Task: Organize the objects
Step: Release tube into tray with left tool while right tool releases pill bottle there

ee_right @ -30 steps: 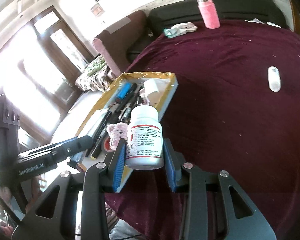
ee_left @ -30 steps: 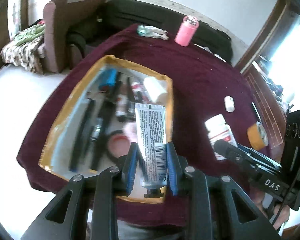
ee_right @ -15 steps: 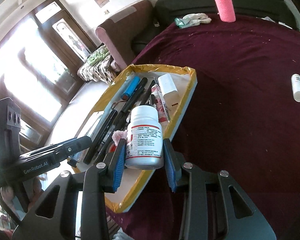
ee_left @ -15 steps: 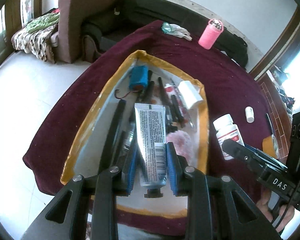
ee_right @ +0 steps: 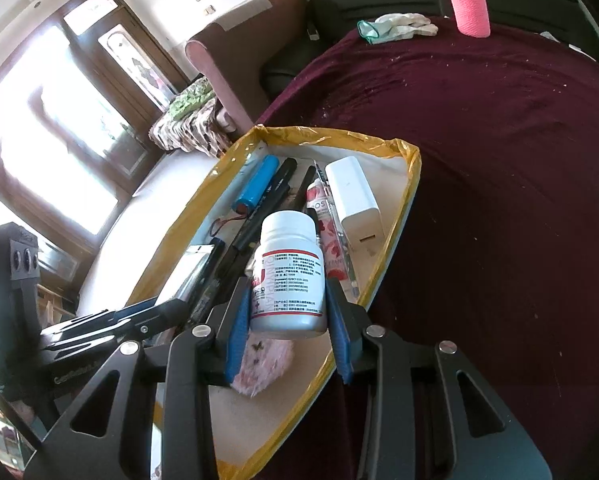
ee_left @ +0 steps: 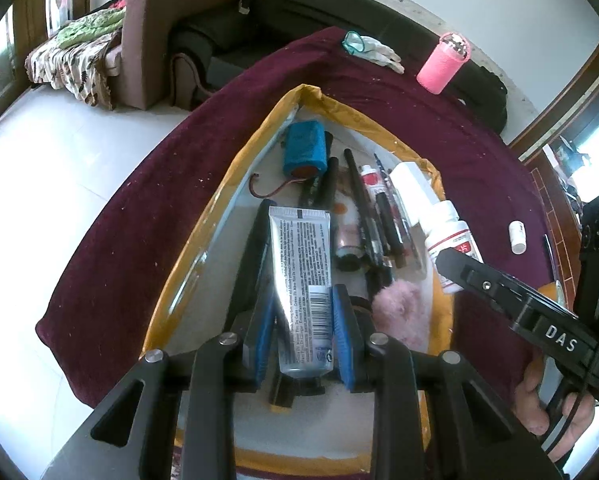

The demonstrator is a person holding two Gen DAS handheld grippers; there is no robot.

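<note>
A silver cream tube (ee_left: pixel 302 276) with black print is clamped cap-down in my left gripper (ee_left: pixel 303 322), hanging over the yellow-edged tray (ee_left: pixel 203 236). My right gripper (ee_right: pixel 287 320) is shut on a white pill bottle (ee_right: pixel 289 276) with a red-and-white label, held over the tray's near right side (ee_right: pixel 399 236). The same bottle (ee_left: pixel 449 240) and the right gripper's finger show in the left wrist view. Inside the tray lie a blue battery pack (ee_left: pixel 303 148), several black pens (ee_left: pixel 359 200), a white charger (ee_right: pixel 353 196) and a pink fluffy item (ee_left: pixel 399 314).
The tray sits on a dark red tablecloth (ee_right: pixel 499 160). A pink bottle (ee_right: pixel 469 0) and crumpled gloves (ee_right: pixel 399 24) stand at the far edge. A small white container (ee_left: pixel 516 237) lies right of the tray. A brown armchair (ee_left: pixel 159 20) and white floor lie beyond the table's left edge.
Both grippers have moved in over the tray and sunk a little, each still gripping its object. The tray now looks larger and closer in both views.
</note>
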